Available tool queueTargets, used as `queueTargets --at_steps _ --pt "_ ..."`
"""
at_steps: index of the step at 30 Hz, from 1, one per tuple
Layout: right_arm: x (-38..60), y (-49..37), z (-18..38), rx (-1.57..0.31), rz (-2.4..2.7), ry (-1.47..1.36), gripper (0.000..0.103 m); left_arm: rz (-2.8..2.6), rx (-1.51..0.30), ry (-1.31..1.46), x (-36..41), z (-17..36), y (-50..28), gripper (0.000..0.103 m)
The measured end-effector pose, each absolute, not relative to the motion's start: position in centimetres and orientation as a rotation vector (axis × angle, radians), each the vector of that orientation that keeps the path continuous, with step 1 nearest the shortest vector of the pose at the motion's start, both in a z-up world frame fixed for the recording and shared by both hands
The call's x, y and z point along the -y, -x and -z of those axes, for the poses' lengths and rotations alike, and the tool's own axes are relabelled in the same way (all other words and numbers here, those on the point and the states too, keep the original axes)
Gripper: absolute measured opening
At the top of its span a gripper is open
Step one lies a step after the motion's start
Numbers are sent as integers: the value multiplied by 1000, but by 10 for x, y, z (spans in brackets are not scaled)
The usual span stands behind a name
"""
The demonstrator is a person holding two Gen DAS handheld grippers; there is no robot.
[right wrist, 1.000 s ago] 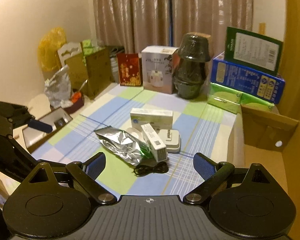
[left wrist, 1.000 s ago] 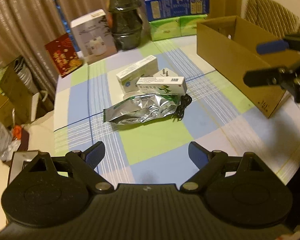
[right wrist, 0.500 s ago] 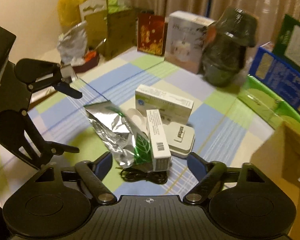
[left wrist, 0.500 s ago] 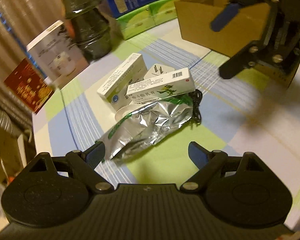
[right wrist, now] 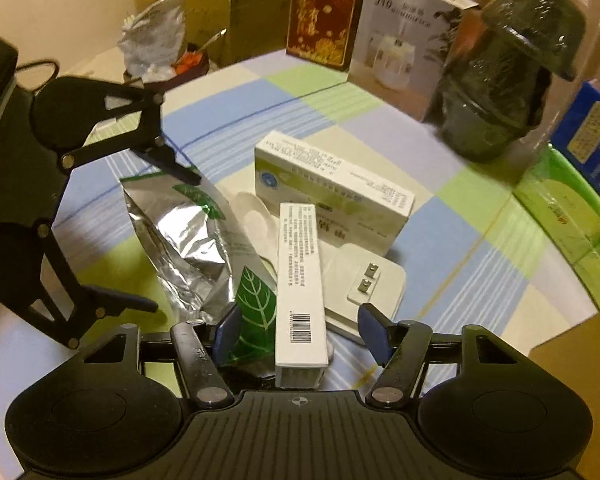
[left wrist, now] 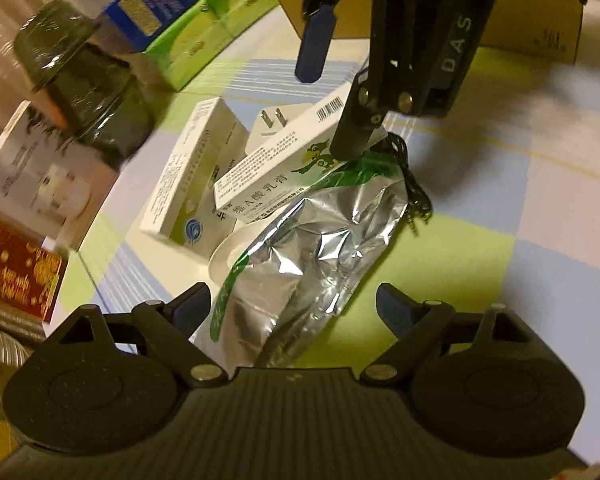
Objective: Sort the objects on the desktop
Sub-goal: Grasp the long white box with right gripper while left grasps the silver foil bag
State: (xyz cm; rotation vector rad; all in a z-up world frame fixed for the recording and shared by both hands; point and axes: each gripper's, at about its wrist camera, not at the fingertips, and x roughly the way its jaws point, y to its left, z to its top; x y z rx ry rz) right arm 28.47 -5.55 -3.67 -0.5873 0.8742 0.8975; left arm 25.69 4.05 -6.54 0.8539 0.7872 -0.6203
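A pile lies on the checked tablecloth. In it are a crumpled silver foil pouch, a slim white barcode box, a larger white-green box, a white plug adapter and a black cable. My left gripper is open and straddles the pouch's near end without touching it. My right gripper is closing around the slim box's barcode end. Its pads still stand clear of the box.
A cardboard carton stands beyond the pile. Behind it are a dark wrapped pot stack, a humidifier box, a red box, green tissue packs and a blue box. A white round lid lies under the pouch.
Both grippers have come down onto the pile from opposite sides. The left one rolled and now spans the pouch. The right one's jaws narrowed around the slim box.
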Motion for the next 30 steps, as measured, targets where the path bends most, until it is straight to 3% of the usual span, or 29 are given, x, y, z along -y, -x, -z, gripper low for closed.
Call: queueTargets --at_steps 5,10,19,30 --pt "50 -291 46 -892 -892 578 47 660 -799 -913 -35 76 -271 85" --pt "49 -291 52 -905 -869 564 24 702 -812 -904 -31 78 -281 79" --pt "68 -267 35 -924 -817 499 23 653 -911 -816 -28 69 -273 59" --pt "139 -170 22 -981 -618 264 23 478 -1164 -520 -23 48 -220 55"
